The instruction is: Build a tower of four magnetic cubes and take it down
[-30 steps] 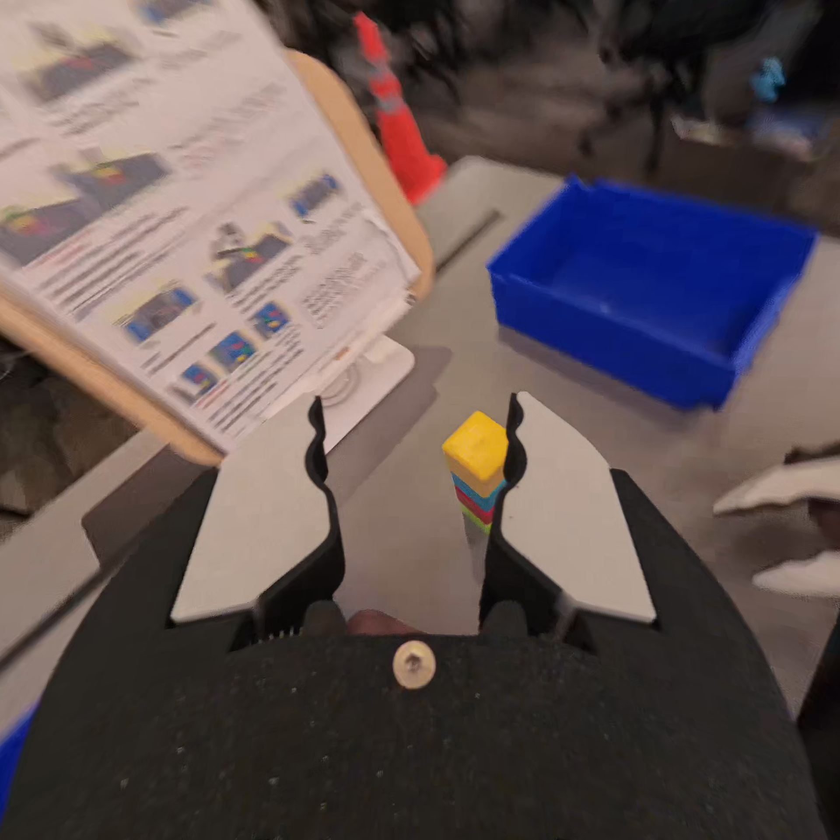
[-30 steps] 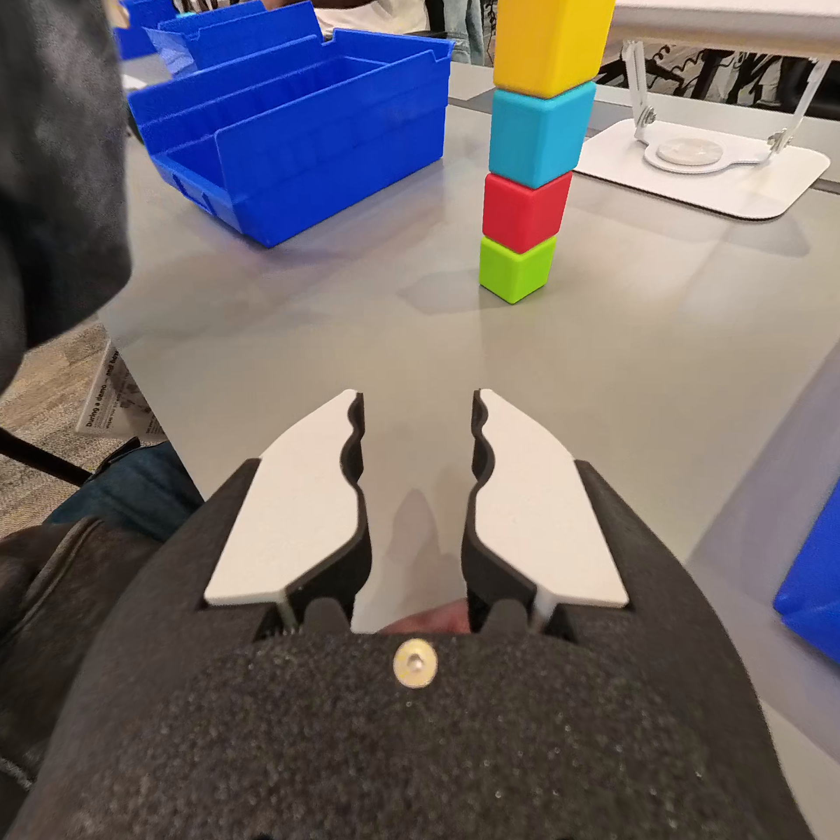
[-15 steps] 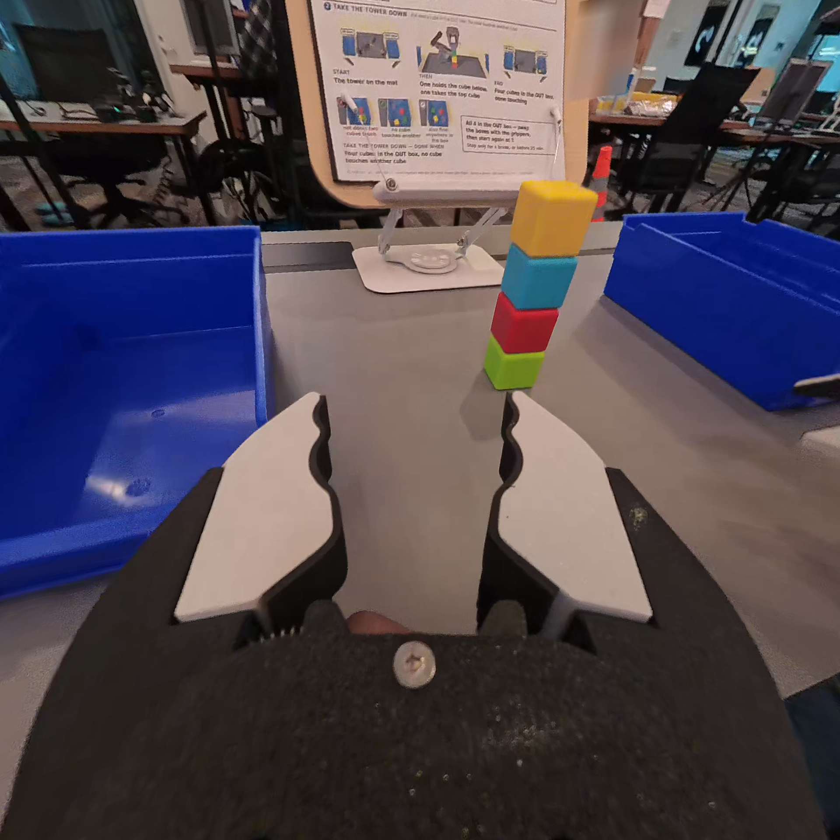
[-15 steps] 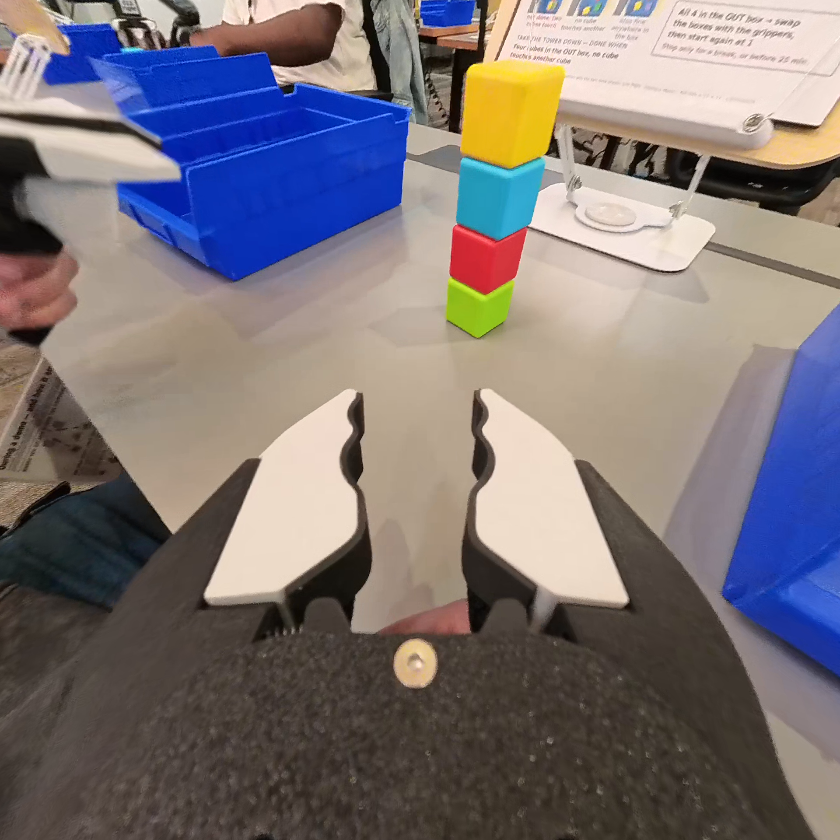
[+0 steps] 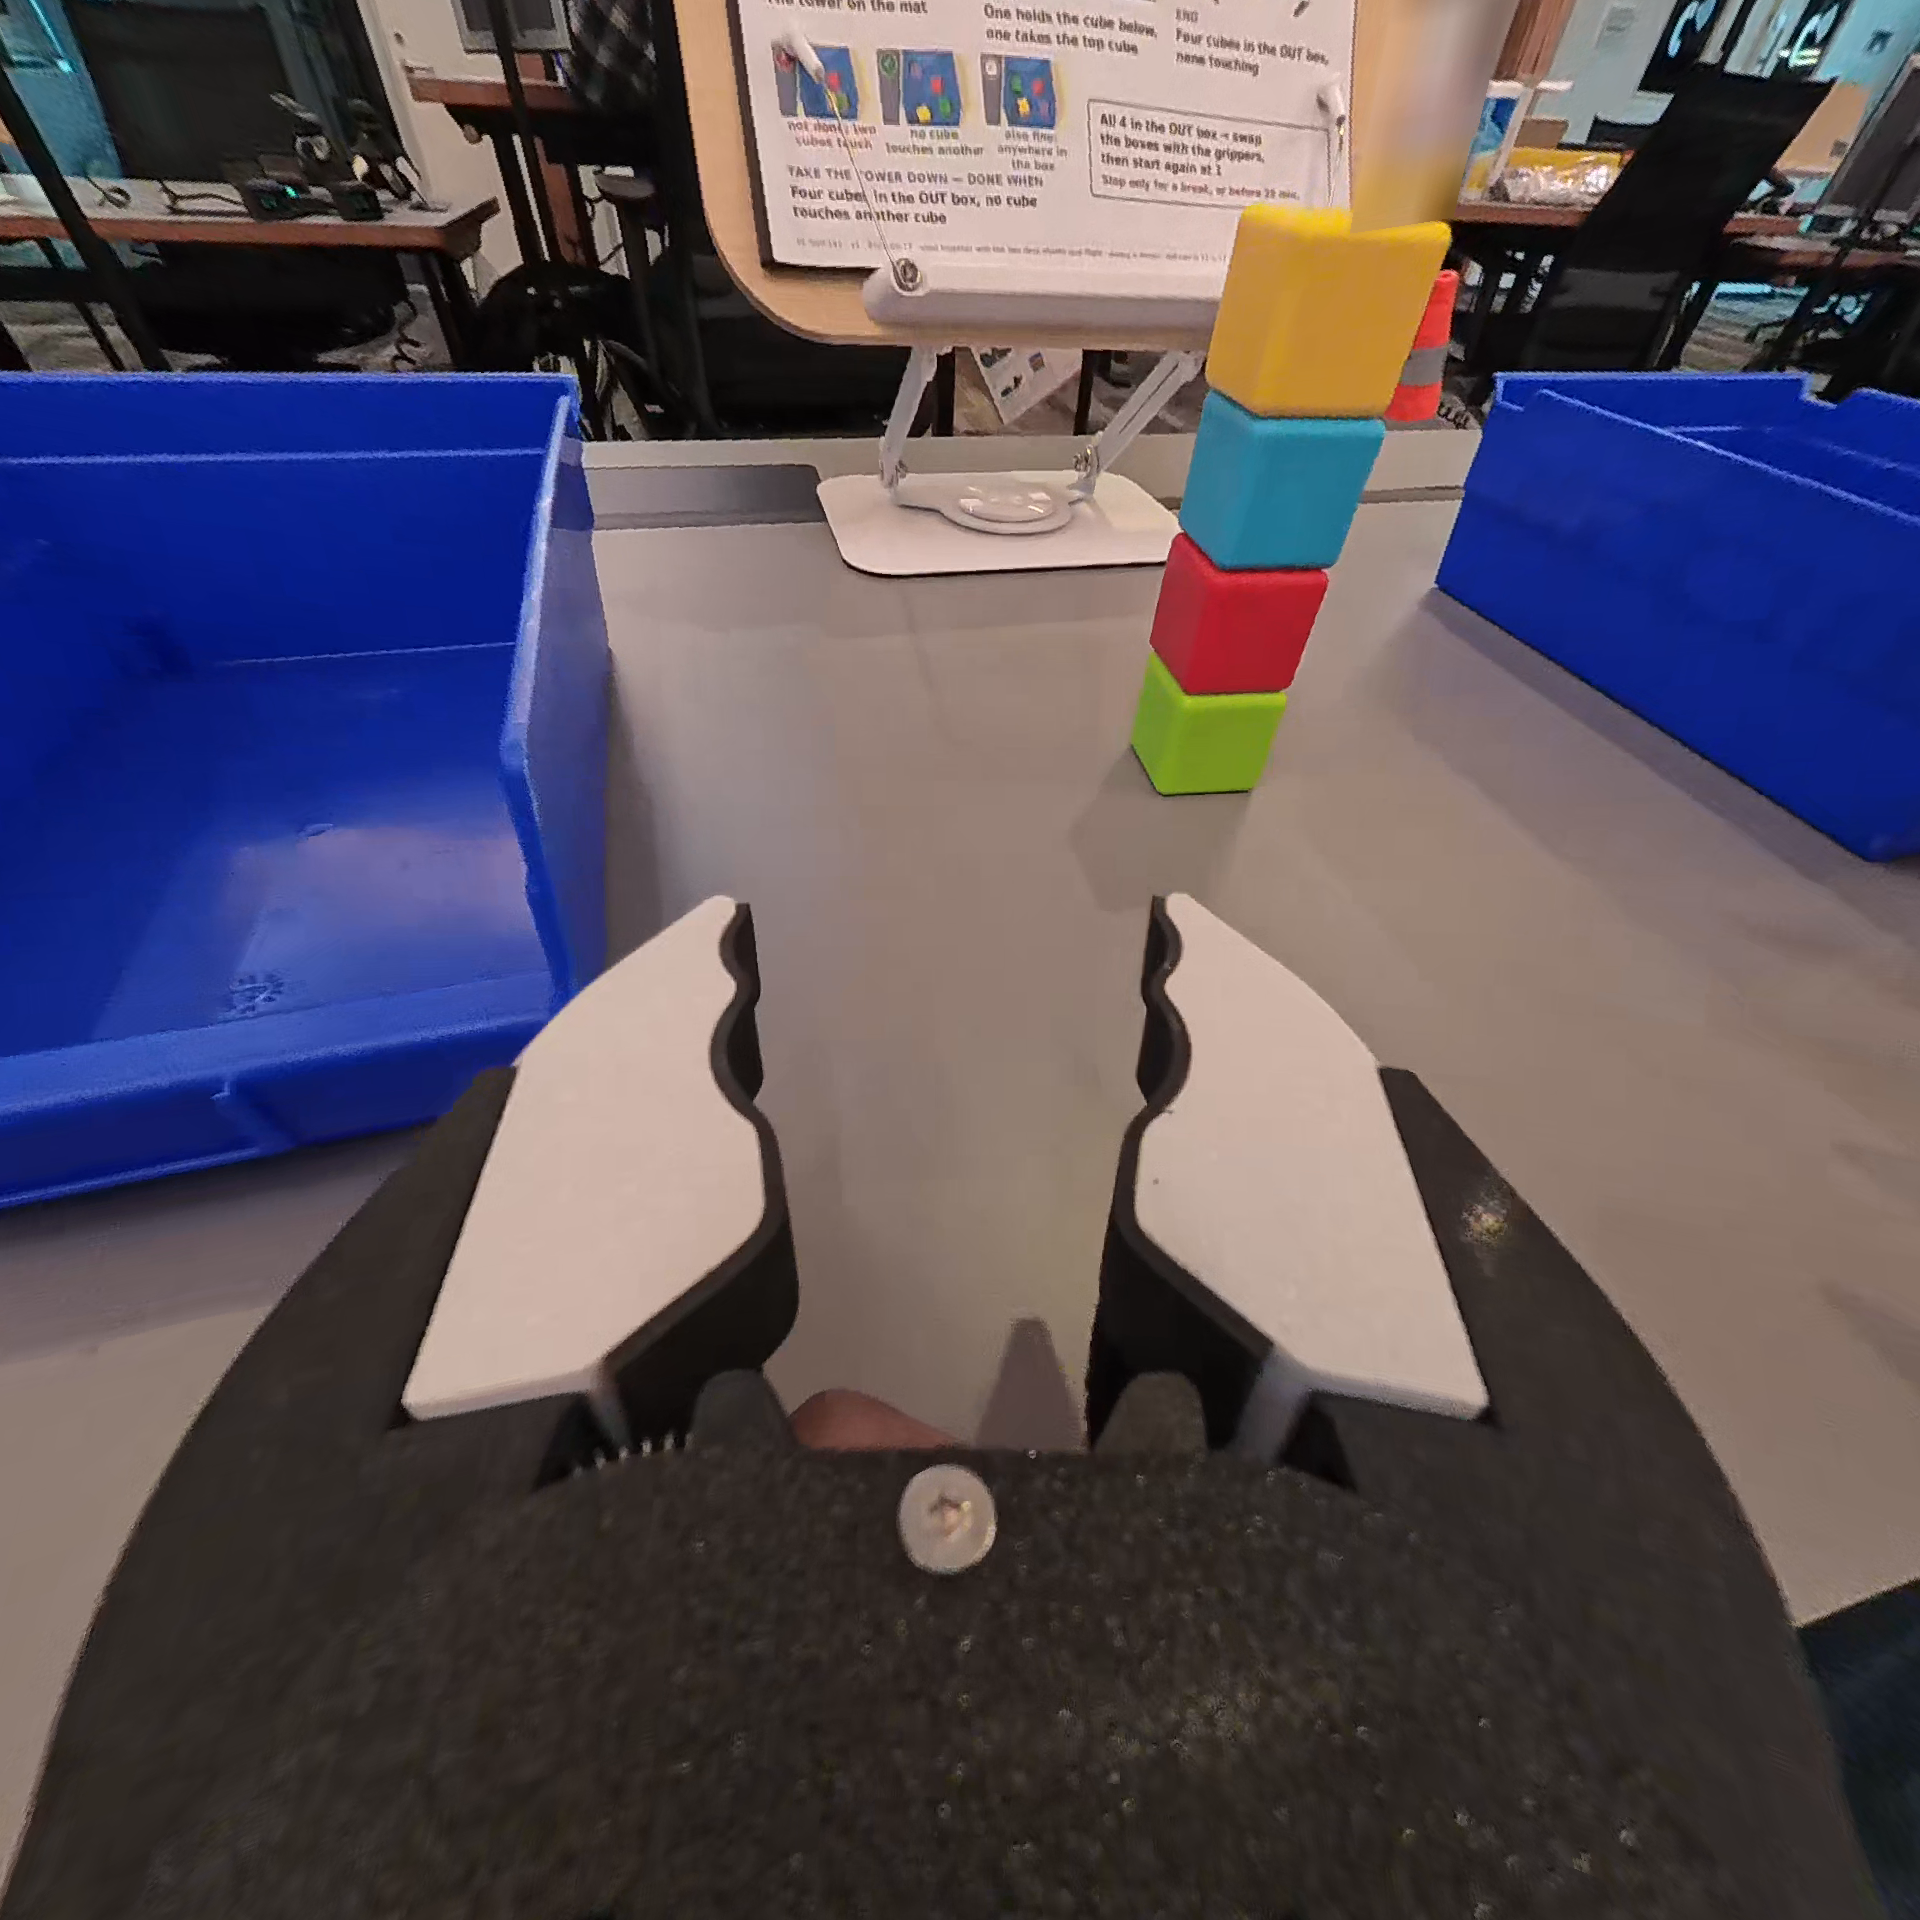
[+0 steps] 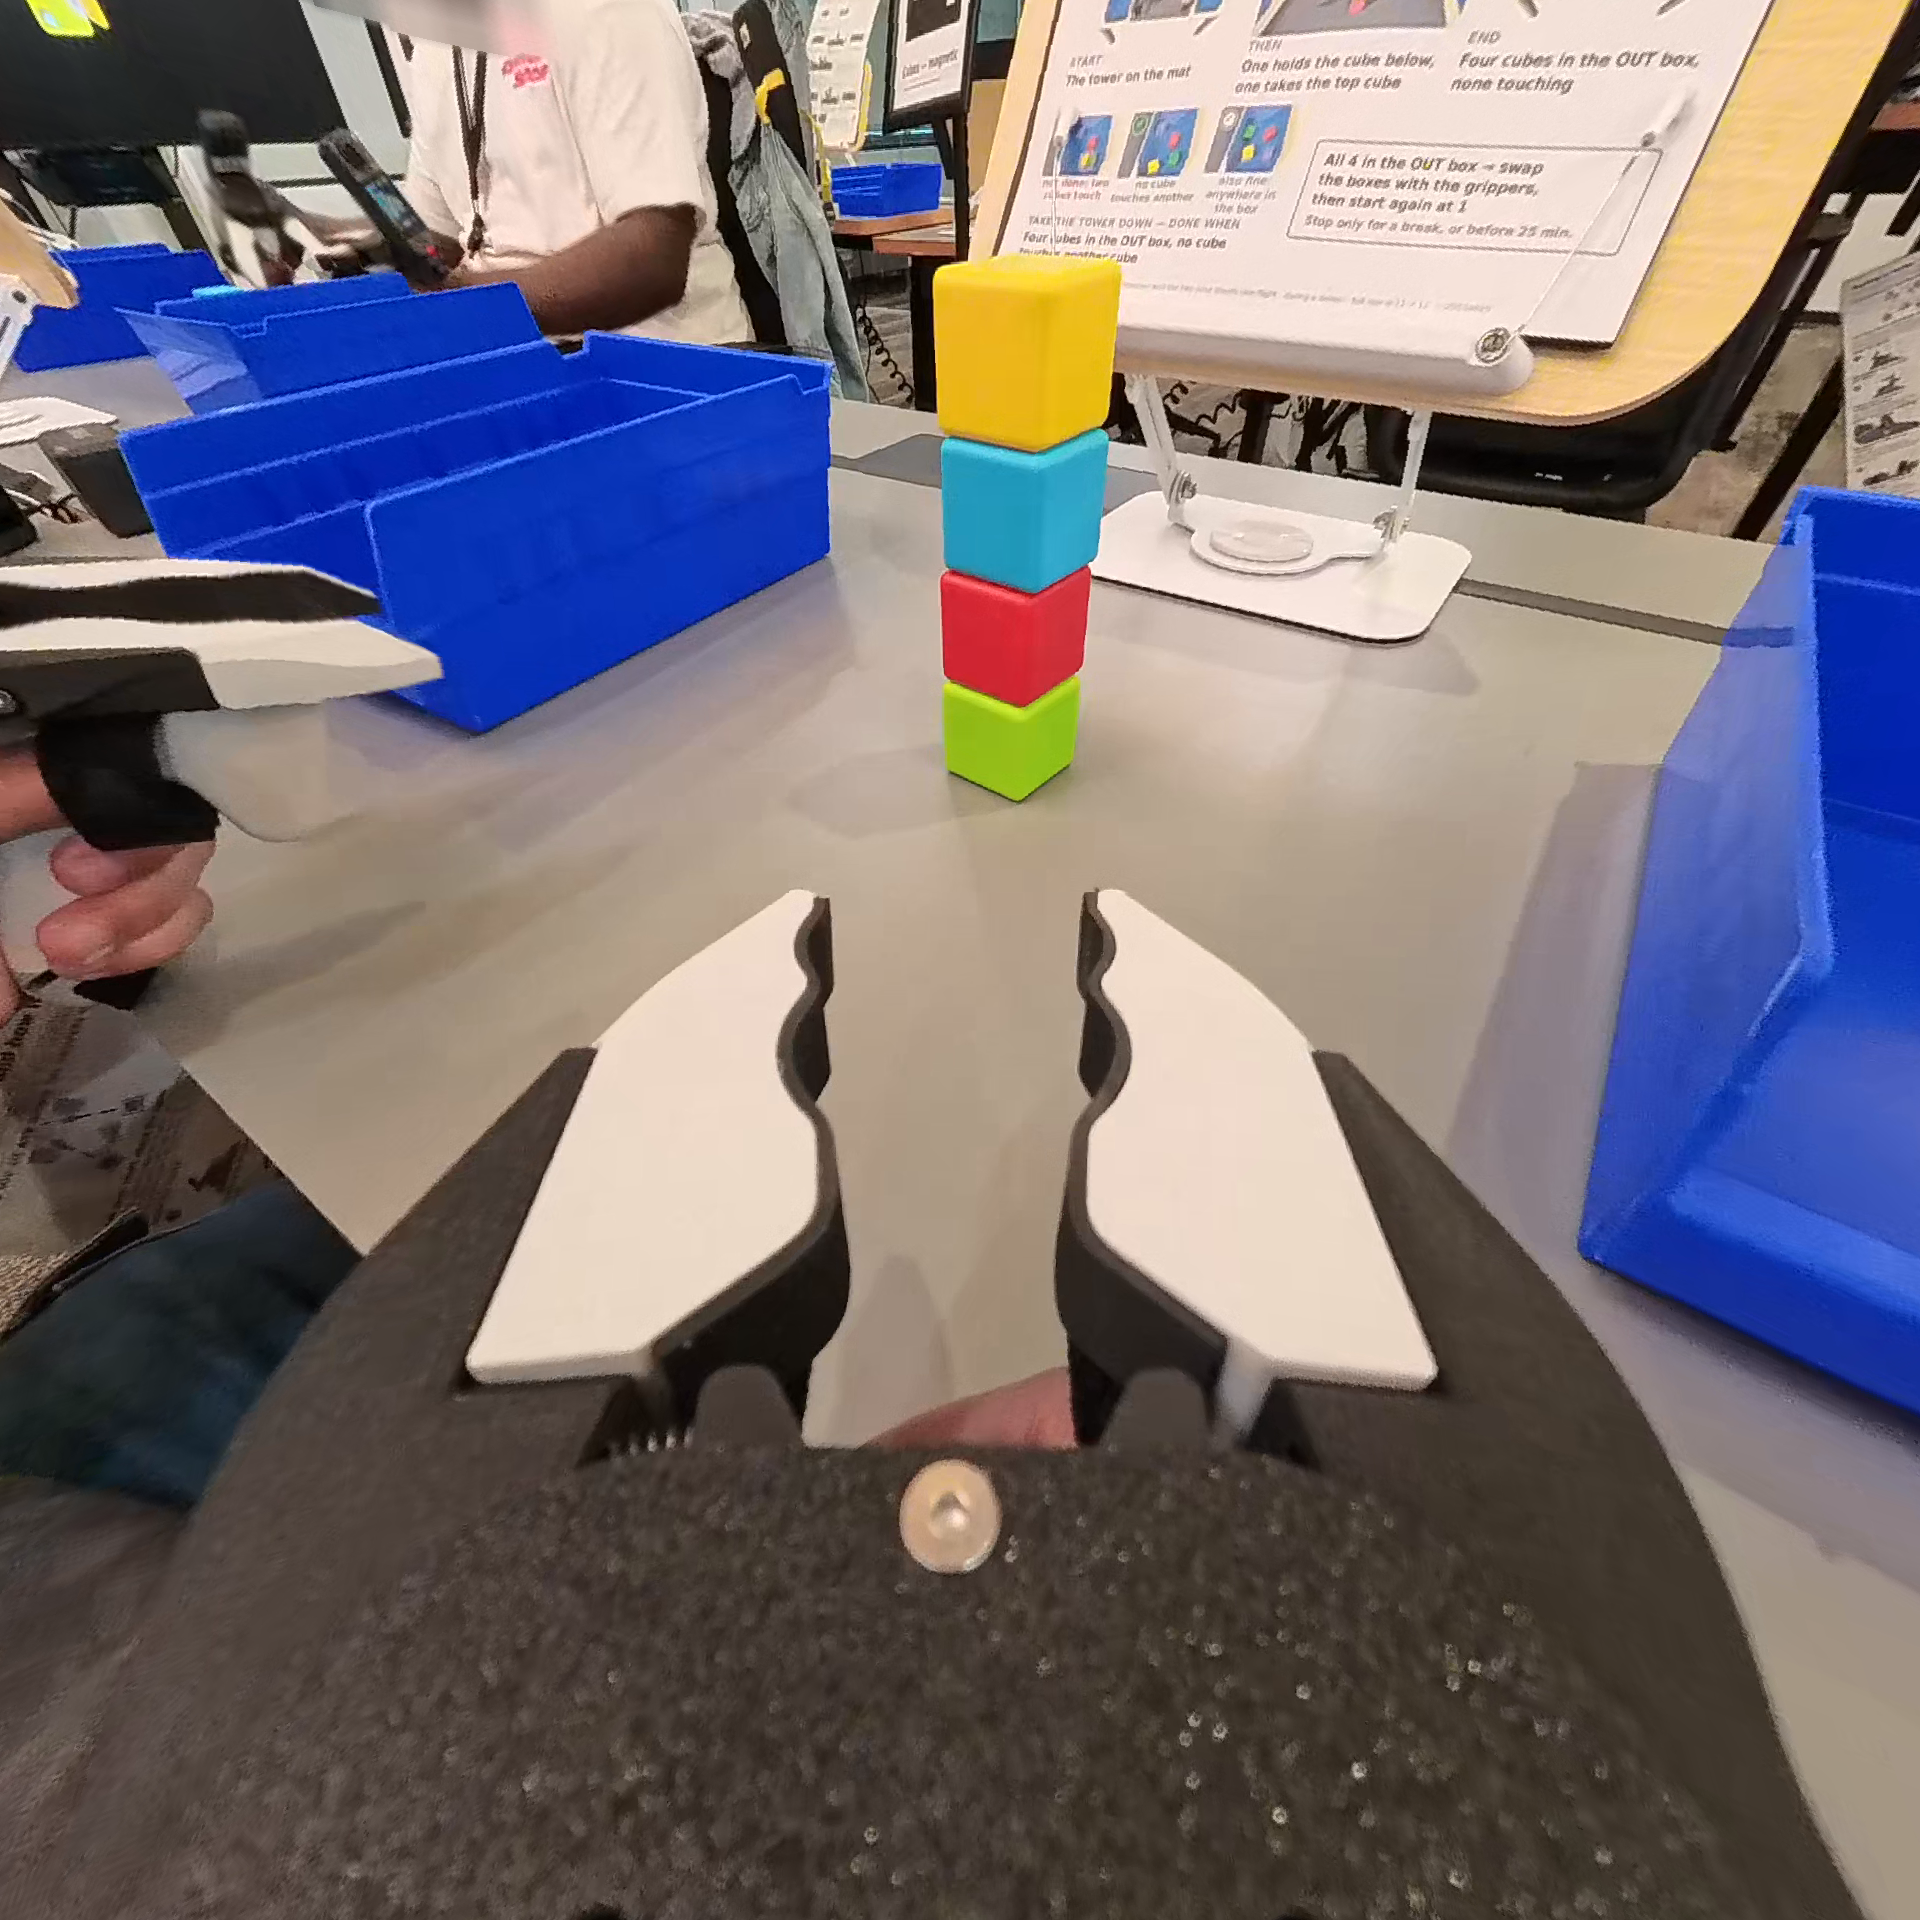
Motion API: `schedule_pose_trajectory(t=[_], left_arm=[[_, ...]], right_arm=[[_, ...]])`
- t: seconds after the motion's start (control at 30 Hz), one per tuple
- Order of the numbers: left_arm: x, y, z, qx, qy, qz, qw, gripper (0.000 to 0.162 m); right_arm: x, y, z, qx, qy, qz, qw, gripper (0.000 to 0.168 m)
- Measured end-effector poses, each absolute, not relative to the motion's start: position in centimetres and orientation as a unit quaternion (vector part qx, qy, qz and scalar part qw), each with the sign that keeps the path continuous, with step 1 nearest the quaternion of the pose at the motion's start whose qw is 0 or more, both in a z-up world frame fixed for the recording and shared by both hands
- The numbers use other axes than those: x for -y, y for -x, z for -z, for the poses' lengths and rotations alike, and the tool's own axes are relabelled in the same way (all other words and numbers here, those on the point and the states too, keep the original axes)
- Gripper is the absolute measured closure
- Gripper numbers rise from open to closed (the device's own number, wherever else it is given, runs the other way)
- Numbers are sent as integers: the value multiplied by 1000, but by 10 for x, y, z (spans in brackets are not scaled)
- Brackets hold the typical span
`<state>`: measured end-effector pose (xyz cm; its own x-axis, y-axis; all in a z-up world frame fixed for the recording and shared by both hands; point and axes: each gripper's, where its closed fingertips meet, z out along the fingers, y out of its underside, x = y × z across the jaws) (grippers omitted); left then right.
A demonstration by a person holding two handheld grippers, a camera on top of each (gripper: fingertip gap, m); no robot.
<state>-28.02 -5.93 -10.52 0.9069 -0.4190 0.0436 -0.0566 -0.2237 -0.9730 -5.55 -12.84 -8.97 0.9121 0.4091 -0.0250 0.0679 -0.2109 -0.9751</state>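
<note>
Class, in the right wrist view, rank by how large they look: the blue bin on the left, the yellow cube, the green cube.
1. Blue bin: largest by far.
2. Yellow cube.
3. Green cube: smallest.
The cubes may really match; the wide-angle view makes the upper one look bigger.

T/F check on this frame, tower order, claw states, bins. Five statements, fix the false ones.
1. The yellow cube tops the tower. True.
2. The green cube sits directly under the cyan cube. False: the red cube lies between them; green is the base.
3. The left claw grips a cube. False: it is open and holds nothing.
4. The right claw is open, short of the tower. True.
5. The blue bin beside the left claw holds cubes. False: none show in it.
</note>
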Motion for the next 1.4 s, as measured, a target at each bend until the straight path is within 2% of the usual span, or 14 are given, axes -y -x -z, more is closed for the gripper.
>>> schedule_pose_trajectory(t=[0.57, 0.83, 0.97, 1.4], left_arm=[[66, 258, 114, -216, 773, 164, 574, 91], [48, 200, 88, -347, 730, 274, 521, 91], [14, 167, 97, -414, 717, 291, 479, 90], [-56, 121, 69, -431, 618, 423, 503, 91]], right_arm=[[128, 53, 91, 168, 771, -126, 601, 123], [129, 49, 91, 170, 775, -126, 596, 123], [126, 48, 92, 173, 777, -126, 593, 123], [124, 51, 94, 191, 778, -146, 580, 123]])
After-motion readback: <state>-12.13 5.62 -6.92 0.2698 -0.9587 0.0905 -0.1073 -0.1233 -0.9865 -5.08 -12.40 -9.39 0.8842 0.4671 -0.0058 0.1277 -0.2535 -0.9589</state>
